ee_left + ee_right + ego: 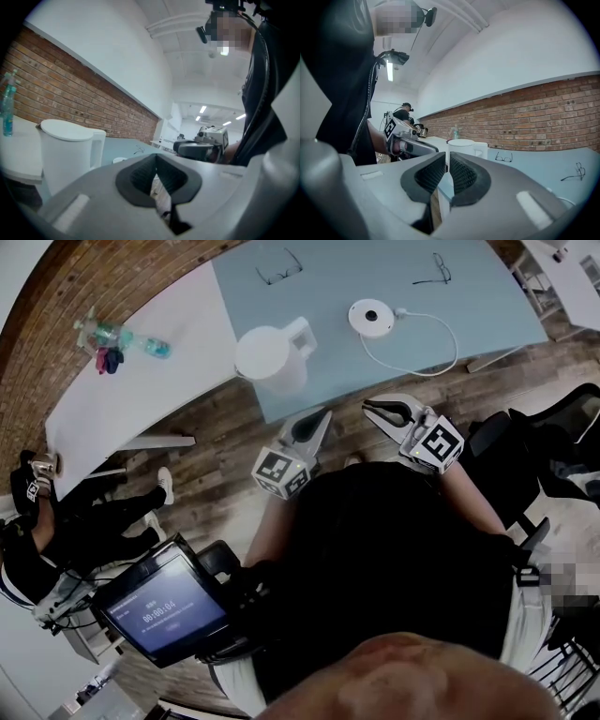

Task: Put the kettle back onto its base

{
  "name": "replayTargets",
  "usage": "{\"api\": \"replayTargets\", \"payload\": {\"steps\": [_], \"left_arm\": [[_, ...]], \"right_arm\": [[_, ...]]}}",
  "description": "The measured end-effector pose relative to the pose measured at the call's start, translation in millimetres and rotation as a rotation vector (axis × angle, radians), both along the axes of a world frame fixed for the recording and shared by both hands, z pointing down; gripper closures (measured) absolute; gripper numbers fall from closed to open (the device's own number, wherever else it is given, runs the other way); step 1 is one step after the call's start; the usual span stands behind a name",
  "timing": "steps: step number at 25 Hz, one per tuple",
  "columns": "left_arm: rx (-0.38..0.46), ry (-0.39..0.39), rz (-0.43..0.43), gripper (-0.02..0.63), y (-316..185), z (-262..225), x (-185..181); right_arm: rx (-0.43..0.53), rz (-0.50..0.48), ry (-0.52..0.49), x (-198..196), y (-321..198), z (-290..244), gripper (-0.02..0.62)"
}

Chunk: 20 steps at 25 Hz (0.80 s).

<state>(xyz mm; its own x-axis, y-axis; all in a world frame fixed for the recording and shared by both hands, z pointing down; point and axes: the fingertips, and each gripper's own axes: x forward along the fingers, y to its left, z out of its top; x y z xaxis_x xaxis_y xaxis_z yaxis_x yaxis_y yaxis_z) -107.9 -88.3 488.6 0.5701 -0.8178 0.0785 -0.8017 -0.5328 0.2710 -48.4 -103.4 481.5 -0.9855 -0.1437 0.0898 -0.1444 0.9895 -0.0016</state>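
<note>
Kettle [269,357] upright on pale-blue table [375,268], near front edge, lid shut. Well apart from round base [372,317], which sits to its right w/ cord [456,338] attached. L gripper [325,414] short of table edge, over wood floor [216,437]; jaw tips together, nothing held. R gripper [367,407] just beside it; slim gap betw pads, empty. Both level, aimed at table.

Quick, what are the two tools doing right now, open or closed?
Left tool: closed, holding nothing.
Right tool: open just a crack, holding nothing.
</note>
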Motion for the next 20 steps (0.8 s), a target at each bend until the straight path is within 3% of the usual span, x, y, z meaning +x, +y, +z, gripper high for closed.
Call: {"api": "replayTargets", "payload": {"steps": [20], "left_arm": [[-0.027, 0.002, -0.056, 0.603, -10.1, 13.9, -46.4]], "right_arm": [[-0.040, -0.036, 0.014, -52.5, -23.6, 9.1, 0.569]]}}
